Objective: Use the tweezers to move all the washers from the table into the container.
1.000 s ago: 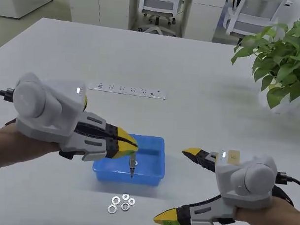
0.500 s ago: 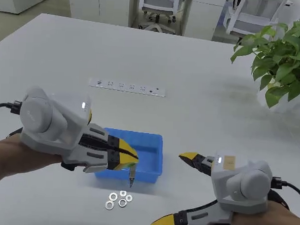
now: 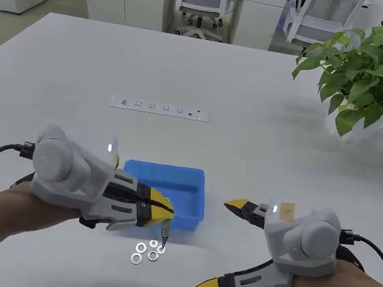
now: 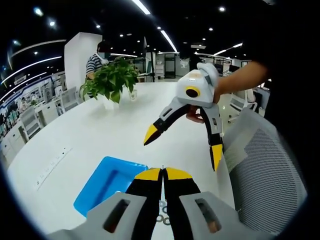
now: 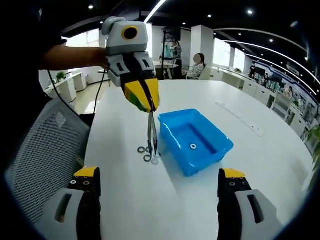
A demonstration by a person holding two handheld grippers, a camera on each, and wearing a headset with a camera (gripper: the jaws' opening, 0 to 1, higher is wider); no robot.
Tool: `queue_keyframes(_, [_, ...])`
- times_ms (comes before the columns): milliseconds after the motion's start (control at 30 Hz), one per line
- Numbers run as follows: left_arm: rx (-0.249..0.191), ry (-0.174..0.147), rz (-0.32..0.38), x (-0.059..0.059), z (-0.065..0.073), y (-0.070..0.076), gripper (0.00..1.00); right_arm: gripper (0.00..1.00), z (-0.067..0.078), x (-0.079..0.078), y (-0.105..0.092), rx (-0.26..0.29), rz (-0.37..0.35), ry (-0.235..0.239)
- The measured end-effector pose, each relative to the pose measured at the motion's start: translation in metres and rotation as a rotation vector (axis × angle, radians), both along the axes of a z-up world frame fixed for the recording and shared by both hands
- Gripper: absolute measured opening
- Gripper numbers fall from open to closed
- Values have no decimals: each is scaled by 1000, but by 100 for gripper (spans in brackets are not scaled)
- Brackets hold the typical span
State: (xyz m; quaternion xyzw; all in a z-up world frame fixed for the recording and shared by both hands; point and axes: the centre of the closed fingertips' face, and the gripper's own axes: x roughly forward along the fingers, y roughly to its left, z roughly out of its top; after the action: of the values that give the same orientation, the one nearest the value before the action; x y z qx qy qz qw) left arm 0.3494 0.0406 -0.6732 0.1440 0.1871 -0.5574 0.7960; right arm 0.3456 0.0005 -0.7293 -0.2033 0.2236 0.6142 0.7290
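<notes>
The left gripper (image 3: 166, 209) has its jaws pinched together on the tweezers (image 5: 152, 131), which hang point-down from its tips. The points meet the washers (image 5: 148, 152) on the table; contact can't be confirmed. The blue container (image 3: 166, 168) lies just beyond, with one washer (image 5: 193, 146) inside. The right gripper (image 3: 216, 245) is beside it, jaws spread wide, holding nothing. A power strip (image 3: 159, 108) lies well past the container.
</notes>
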Motion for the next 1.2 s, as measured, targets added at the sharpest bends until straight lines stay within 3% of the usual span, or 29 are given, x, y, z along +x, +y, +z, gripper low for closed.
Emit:
queue_keyframes(500, [15, 25, 2, -1, -18, -1, 5, 96, -5, -5, -1, -6, 5, 14])
queue_keyframes(1200, [9, 25, 8, 1, -21, -2, 5, 92, -8, -10, 1, -12, 22, 27])
